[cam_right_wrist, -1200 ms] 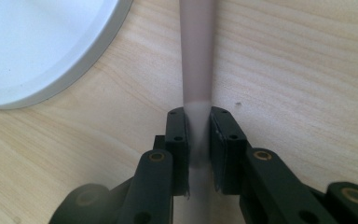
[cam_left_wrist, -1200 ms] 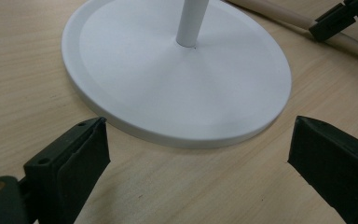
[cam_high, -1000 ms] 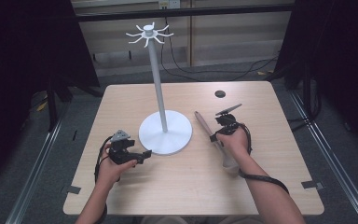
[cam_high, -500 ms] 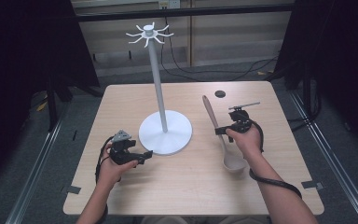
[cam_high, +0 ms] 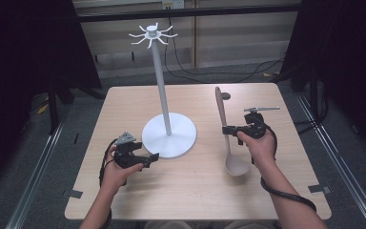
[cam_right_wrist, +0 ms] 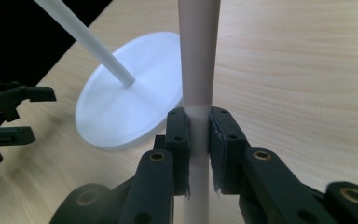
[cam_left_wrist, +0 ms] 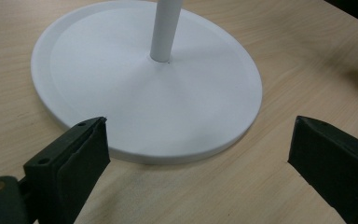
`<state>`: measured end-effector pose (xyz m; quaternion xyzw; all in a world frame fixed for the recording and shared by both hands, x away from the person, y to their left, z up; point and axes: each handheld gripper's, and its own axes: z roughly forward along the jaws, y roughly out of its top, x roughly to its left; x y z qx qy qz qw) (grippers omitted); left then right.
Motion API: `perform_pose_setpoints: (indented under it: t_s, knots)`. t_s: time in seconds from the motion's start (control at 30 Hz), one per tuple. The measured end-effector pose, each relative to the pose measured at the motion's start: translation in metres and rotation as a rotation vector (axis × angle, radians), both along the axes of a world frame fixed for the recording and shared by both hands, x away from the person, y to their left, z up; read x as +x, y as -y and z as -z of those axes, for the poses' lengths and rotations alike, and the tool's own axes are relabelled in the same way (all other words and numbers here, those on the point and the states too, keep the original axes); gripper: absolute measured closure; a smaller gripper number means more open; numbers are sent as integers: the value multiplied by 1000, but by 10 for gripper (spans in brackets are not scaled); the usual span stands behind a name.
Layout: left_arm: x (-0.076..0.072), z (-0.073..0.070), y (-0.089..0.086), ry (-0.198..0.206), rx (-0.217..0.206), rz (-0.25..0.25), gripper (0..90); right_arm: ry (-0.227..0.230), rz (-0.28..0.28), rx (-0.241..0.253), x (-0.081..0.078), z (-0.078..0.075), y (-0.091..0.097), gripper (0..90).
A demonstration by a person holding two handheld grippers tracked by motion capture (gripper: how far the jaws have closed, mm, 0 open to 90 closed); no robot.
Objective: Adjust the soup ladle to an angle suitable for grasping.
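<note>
Right gripper [cam_high: 229, 130] clamps the handle of a pale beige spoon [cam_high: 228, 138], upright above the table [cam_high: 195, 191], bowl downward, right of the white stand [cam_high: 168, 136]; left gripper [cam_high: 153, 157] gapes wide.

A light wooden table [cam_high: 190, 191] carries a white stand [cam_high: 169, 136], its round base near the middle. A small dark round object [cam_high: 226, 96], perhaps a cap, lies by the far edge.
</note>
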<state>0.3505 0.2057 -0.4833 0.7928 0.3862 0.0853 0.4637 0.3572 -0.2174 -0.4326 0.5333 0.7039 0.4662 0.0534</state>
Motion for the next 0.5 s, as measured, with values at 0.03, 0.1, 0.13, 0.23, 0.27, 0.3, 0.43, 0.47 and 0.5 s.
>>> perform_pose_setpoints:
  t_s: [0.03,0.1,0.13,0.23,0.27,0.3,0.43,0.47,0.5]
  knots:
    - [0,0,0,3,5,4,48,0,0,0,0,0,0,789]
    - [0,-1,2,-5,-15,9,48,25,-3,15,-3,-5,-2,790]
    - [-1,-1,4,-5,-17,9,48,33,-3,17,-3,-7,-3,789]
    - [-2,-4,8,-4,-27,25,48,82,-10,34,-7,-14,-8,789]
    - [-2,-5,9,0,-31,26,48,92,-12,38,-8,-16,-9,789]
    - [-3,-7,11,-1,-42,26,48,92,-12,38,-8,-16,-9,789]
    - [-2,-14,16,8,-65,39,49,117,-13,51,-10,-19,-13,789]
    - [-2,-17,20,10,-73,48,50,129,-19,50,-12,-20,-16,789]
    - [-2,-17,20,10,-73,48,52,136,-19,44,-12,-20,-17,789]
